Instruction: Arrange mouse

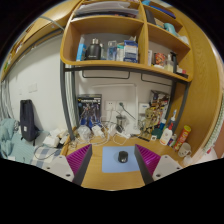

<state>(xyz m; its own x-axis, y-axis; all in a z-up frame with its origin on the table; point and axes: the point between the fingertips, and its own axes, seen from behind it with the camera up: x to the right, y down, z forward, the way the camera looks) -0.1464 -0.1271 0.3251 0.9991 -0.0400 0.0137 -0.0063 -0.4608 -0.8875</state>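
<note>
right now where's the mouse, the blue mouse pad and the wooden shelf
mouse [123, 156], gripper view, middle of its back, between the open fingers
blue mouse pad [110, 165], gripper view, bare part left of the mouse
wooden shelf [120, 68], gripper view, front edge of its lower board

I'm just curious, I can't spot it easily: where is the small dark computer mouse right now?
In the gripper view, the small dark computer mouse lies on a light blue mouse mat on the wooden desk, between the open fingers, with gaps on both sides.
</note>
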